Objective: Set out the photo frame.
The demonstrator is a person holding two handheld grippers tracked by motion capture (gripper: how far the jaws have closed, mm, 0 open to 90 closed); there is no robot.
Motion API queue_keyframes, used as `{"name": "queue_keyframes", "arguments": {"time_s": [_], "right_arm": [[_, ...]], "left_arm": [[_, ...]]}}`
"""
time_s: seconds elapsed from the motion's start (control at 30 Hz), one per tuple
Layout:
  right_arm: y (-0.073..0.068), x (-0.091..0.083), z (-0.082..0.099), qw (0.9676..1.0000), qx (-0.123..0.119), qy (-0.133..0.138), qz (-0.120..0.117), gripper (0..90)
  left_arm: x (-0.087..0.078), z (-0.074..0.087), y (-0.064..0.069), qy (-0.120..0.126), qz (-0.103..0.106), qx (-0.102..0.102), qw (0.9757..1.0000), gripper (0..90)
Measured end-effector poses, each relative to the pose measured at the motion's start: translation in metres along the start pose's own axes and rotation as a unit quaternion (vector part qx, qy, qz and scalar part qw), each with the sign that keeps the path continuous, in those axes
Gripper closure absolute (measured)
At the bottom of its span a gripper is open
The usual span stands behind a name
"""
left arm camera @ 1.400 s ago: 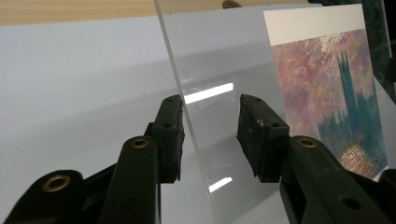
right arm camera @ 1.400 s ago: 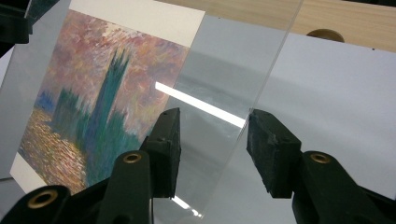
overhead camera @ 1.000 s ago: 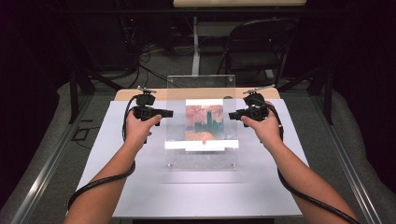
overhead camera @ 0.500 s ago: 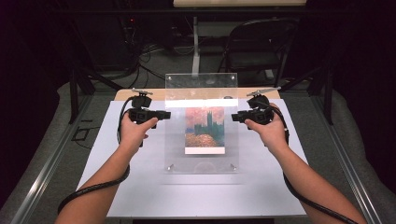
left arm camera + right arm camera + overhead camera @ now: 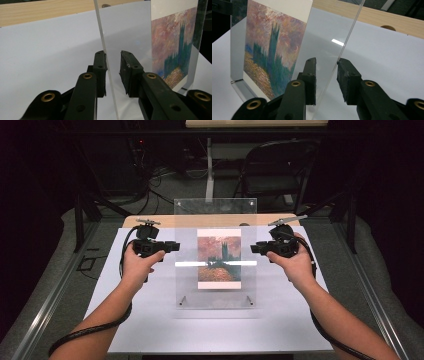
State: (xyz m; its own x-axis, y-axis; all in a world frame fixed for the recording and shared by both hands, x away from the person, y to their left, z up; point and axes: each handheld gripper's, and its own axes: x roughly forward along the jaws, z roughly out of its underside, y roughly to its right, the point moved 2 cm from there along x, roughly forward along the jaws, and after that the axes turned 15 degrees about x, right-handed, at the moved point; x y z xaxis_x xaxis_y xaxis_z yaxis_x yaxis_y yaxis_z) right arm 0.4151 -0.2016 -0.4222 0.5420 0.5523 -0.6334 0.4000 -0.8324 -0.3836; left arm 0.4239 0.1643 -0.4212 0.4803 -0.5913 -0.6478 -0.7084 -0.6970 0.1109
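Note:
A clear acrylic panel (image 5: 216, 215) stands nearly upright on the white table (image 5: 150, 330). It carries a painted print of a tower under a pink sky (image 5: 218, 259) and has small metal pegs at its lower corners. My left gripper (image 5: 172, 246) straddles the panel's left edge (image 5: 106, 65). Its jaws have just been closing: one pad (image 5: 101, 70) lies against the sheet and the other stands off it. My right gripper (image 5: 255, 247) straddles the right edge (image 5: 337, 65) the same way, also just closing, with one pad (image 5: 344, 75) touching.
A wooden strip (image 5: 150, 221) runs along the table's far edge. Behind it are a folding chair (image 5: 270, 170), cables on the floor and dark metal frame legs (image 5: 80, 220). White tabletop lies in front of the panel and to both sides.
The panel has tipped a little, so the print looks taller and the glare band across it has shifted. Both hands have risen slightly and both pairs of jaws have narrowed.

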Motion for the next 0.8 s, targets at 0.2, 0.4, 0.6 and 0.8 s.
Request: {"name": "queue_keyframes", "arguments": {"time_s": [0.2, 0.4, 0.6, 0.8], "right_arm": [[-0.001, -0.010, 0.004, 0.9999, -0.008, -0.002, -0.011, 74.4], [-0.006, -0.017, 0.008, 0.9999, -0.010, -0.004, -0.013, 76.2], [-0.009, -0.023, 0.012, 0.9997, -0.017, -0.004, -0.016, 76.4], [-0.012, -0.029, 0.017, 0.9996, -0.021, 0.000, -0.019, 76.6]], "left_arm": [[-0.011, 0.003, 0.006, -0.001, 0.009, 0.013, 0.9999, 77.4], [-0.018, 0.006, 0.010, 0.003, 0.017, 0.017, 0.9997, 78.2], [-0.023, 0.009, 0.015, 0.008, 0.021, 0.021, 0.9995, 78.5], [-0.028, 0.013, 0.020, 0.012, 0.022, 0.027, 0.9993, 78.5]]}}
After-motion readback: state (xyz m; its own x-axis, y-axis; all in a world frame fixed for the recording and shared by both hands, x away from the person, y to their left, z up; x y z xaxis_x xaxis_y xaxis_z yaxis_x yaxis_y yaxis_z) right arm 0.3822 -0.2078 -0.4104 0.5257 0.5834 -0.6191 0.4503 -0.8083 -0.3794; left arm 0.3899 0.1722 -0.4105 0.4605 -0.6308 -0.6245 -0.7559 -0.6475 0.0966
